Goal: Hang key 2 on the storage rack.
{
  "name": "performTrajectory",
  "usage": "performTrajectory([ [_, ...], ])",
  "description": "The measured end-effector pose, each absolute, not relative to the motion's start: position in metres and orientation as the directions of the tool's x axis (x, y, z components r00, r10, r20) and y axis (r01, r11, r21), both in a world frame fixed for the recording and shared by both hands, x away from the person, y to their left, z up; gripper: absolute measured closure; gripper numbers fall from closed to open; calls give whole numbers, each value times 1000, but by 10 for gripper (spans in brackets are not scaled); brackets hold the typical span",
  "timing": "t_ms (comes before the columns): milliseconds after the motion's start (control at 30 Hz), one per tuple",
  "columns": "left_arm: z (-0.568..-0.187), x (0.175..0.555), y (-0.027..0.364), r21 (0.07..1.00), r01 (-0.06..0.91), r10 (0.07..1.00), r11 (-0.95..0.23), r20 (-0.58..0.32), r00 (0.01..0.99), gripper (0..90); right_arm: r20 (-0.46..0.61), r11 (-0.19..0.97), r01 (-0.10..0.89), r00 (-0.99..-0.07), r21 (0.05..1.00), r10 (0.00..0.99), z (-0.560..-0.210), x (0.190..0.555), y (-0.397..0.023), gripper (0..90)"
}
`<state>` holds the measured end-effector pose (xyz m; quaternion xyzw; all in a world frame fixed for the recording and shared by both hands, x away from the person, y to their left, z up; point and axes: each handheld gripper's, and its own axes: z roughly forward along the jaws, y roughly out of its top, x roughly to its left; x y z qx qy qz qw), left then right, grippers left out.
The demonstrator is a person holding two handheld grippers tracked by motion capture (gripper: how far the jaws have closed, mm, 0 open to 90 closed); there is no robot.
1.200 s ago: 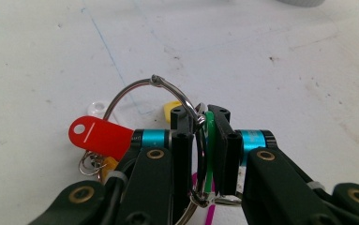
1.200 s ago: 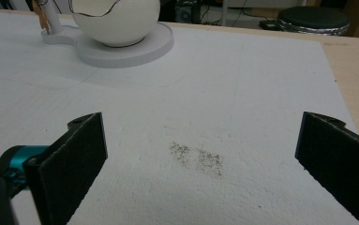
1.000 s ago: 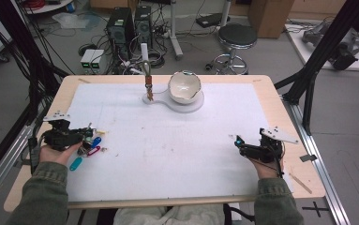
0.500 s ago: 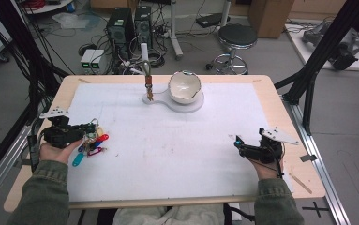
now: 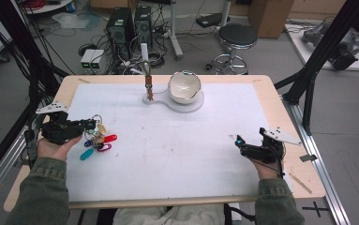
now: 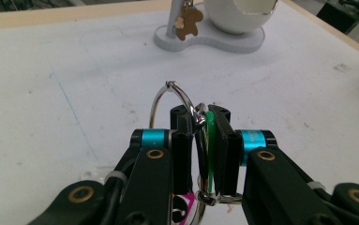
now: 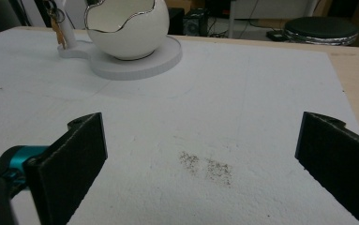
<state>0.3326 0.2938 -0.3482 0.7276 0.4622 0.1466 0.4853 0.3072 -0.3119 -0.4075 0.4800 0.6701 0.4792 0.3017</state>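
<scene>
My left gripper point(image 5: 91, 124), clenched on the key ring point(image 6: 173, 101), has lifted the keys point(image 5: 97, 143) off the mat point(image 5: 177, 154) vs a sec ago, so they can go to the far stand point(image 5: 147, 79); right gripper point(image 5: 241, 145) idle, jaws wide apart.

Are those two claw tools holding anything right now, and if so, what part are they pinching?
The left gripper is shut on a bunch of keys, pinching it at the metal ring and a green tag. The right gripper is open and holds nothing.
</scene>
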Motion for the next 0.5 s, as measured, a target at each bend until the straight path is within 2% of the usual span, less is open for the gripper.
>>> performTrajectory([
  [500, -319, 347, 288, 852, 504, 798, -138, -207, 567, 798, 60, 72, 358, -345, 931, 937, -407, 306, -313, 15],
])
